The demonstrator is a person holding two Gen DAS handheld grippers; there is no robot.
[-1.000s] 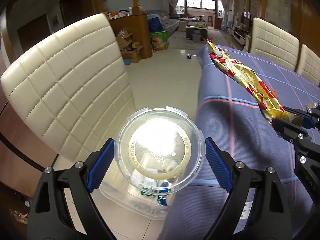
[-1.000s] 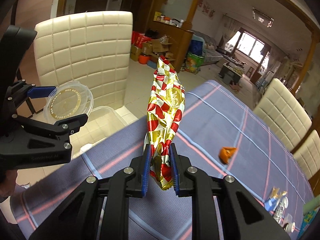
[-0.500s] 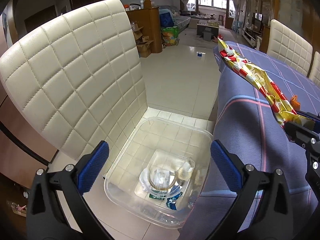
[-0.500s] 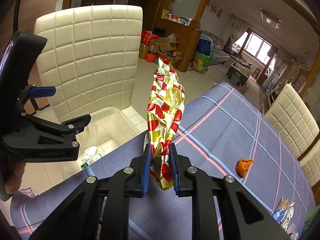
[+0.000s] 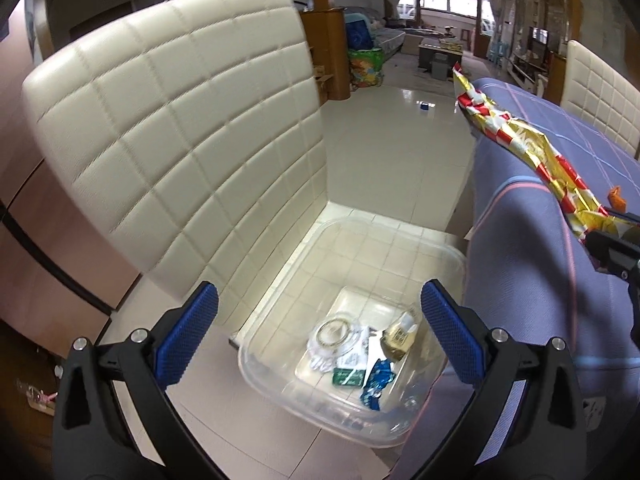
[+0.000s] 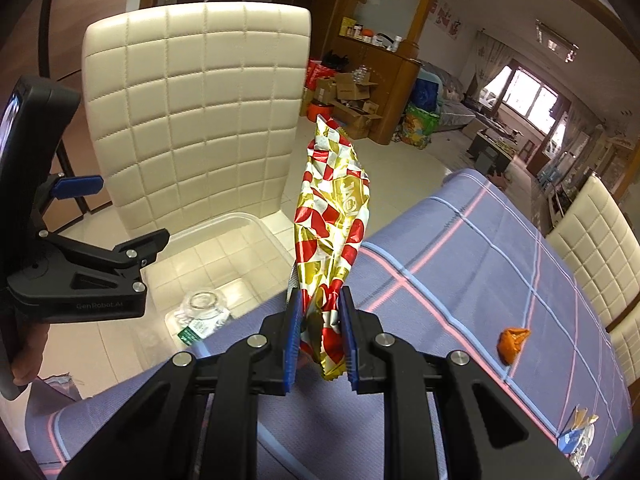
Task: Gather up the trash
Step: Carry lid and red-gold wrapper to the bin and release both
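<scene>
Left wrist view: left gripper (image 5: 318, 322) spread wide, empty, above clear bin (image 5: 448, 384) at lower centre; its contents blurred. Right gripper (image 6: 319, 334) clamps red-gold wrapper (image 6: 334, 224) at frame centre, its lower end partly hidden between pads, over tablecloth (image 6: 460, 280)

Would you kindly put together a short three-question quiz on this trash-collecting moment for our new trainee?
1. True or false: the right gripper is shut on the red-and-gold wrapper.
2. Where does the clear round lid lie? A) on the tablecloth B) inside the clear plastic bin C) between the left gripper's fingers
3. Fill in: the left gripper is ____ and holds nothing.

Key:
1. True.
2. B; it lies among other scraps in the bin on the floor.
3. Open, poised above the bin.
</scene>
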